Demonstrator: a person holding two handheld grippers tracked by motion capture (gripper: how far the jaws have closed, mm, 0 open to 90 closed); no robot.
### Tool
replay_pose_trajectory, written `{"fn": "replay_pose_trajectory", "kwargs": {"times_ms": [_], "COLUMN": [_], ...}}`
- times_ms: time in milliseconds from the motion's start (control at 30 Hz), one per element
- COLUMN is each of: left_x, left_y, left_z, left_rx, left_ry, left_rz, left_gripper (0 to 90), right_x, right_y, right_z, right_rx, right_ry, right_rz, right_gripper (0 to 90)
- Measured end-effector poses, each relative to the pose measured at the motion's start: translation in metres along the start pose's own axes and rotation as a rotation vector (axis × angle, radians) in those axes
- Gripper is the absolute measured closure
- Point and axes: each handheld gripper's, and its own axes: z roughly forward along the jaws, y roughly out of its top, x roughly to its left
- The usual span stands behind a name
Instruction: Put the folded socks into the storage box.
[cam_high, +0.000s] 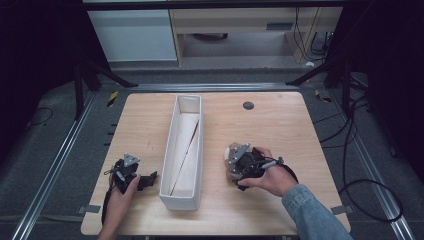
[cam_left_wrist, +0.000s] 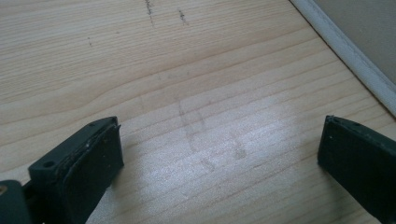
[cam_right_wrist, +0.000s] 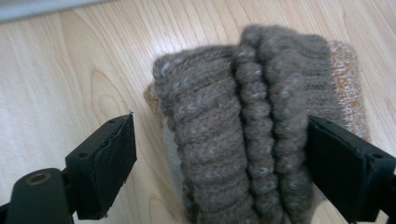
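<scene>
Socks (cam_right_wrist: 243, 126), rolled and brown, lie on the table (cam_high: 280, 125) right of the bin (cam_high: 184, 150), between the right gripper's (cam_right_wrist: 219, 163) wide-open jaws, one pad touching. Left gripper (cam_left_wrist: 219, 158) gapes empty above bare wood.

The desk (cam_high: 280, 125) is evenly lit from above in the high view, while the surroundings at the left and right edges are lost in near-black shadow and the whole picture is rendered soft and slightly grainy. In the left gripper view a pale sheen of glare is spread over the wood between the fingers (cam_left_wrist: 93, 158), which are themselves blurred, with soft shadow beneath them. In the right gripper view the knitted sock (cam_right_wrist: 243, 130) between the fingers (cam_right_wrist: 109, 163) is kept fairly sharp, dim at its lower part, and the wood beyond is brightly lit.
</scene>
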Motion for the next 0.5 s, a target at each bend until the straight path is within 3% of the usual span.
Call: {"fn": "replay_pose_trajectory", "kwargs": {"times_ms": [67,233,500], "left_x": [0.000,0.000,0.000], "left_y": [0.000,0.000,0.000], "left_z": [0.000,0.000,0.000], "left_rx": [0.000,-0.003,-0.002], "left_ry": [0.000,0.000,0.000], "left_rz": [0.000,-0.003,-0.003], "left_gripper": [0.0,0.0,0.0], "right_x": [0.000,-0.002,-0.006], "right_y": [0.000,-0.001,0.003], "right_z": [0.001,0.003,-0.009], "right_rx": [0.004,0.017,0.012], "right_ry": [-0.001,-0.059,-0.060], "right_rz": [-0.003,-0.036,-0.036], "right_gripper": [14.1,29.9,45.7]}}
